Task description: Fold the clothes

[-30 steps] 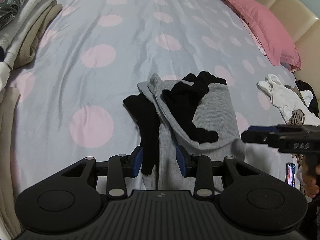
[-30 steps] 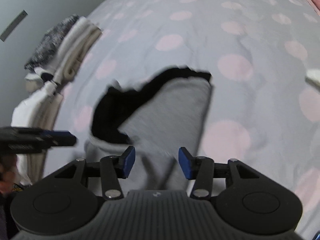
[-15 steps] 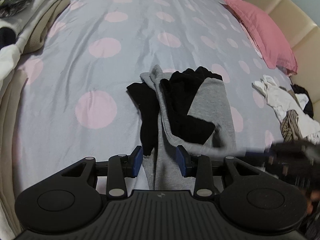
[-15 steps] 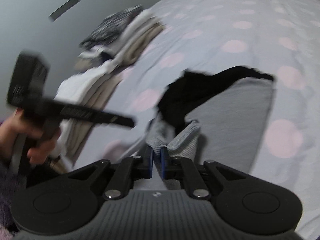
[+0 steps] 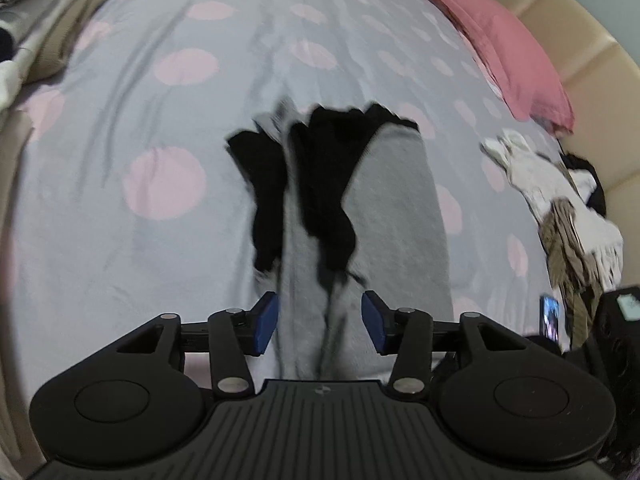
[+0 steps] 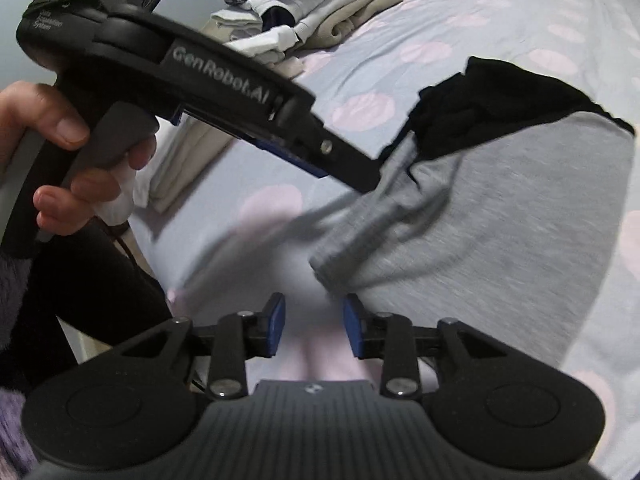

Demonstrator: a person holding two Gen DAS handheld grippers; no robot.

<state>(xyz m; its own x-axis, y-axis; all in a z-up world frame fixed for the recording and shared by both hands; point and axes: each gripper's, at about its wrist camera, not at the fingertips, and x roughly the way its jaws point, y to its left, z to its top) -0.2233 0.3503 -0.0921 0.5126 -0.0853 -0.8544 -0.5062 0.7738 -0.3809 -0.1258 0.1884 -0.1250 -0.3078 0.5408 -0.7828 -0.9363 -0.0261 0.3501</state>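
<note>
Left wrist view, left tongs (image 5: 319, 322) opening astride soft grey knit garment (image 5: 394, 216) with black lining, polka-dot bed (image 5: 168, 184), right tongs (image 6: 314, 325) opening, pads clear of ribbed cuff (image 6: 340, 264).

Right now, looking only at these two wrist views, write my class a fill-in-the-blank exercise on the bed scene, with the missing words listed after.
1. The bedsheet is pale grey with large ____ dots.
2. The pillow by the headboard is ____.
3. The garment being folded is grey with a ____ lining.
4. The stack of folded clothes lies near the bed's edge, and its topmost piece has a ____ pattern.

Missing words: pink; pink; black; floral
</note>
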